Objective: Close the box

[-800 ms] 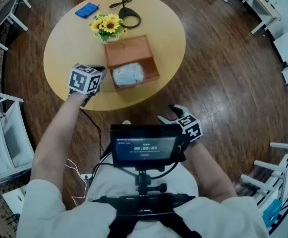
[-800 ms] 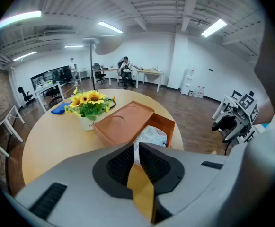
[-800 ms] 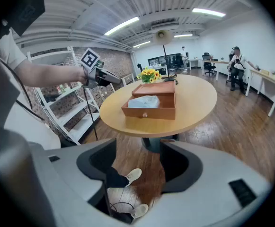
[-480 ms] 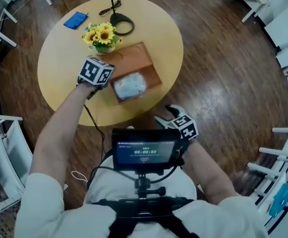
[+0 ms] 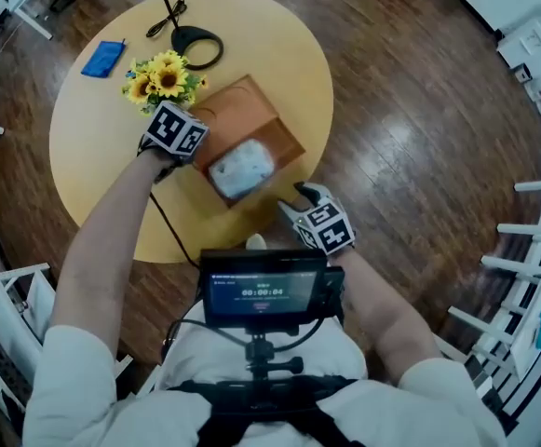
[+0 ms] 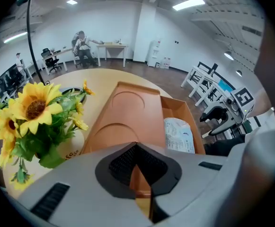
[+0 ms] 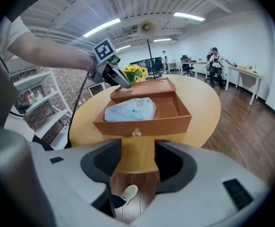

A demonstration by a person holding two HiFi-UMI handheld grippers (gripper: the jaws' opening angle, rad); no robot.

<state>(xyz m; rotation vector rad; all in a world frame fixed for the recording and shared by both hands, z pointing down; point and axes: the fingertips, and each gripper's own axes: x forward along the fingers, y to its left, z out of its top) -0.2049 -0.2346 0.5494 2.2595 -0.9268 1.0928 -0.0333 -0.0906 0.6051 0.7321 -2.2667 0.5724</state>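
The left gripper (image 6: 138, 150) has its jaws covered by its marker cube in the head view. Its own view shows them drawn together to a thin slit and pinching nothing. Through the slit show the outer edge of the lid (image 6: 128, 112) and a strip of table (image 5: 84, 147). The tips sit at that edge, on the box's far side, but whether they touch it I cannot tell.

The right gripper (image 7: 138, 160) stands off the box's front, jaws spread wide and empty, with the table rim and floor seen between them.

The wooden box (image 7: 142, 124) lies open on the round table near the person's edge. Its long side and latch knob (image 7: 136, 133) face the right gripper, and its long axis runs across that gripper's view. The lid is thrown back from the far side. A pale plastic packet (image 7: 130, 110) lies inside, its print too small to read. Sunflowers (image 6: 33, 112) stand just beside the lid.
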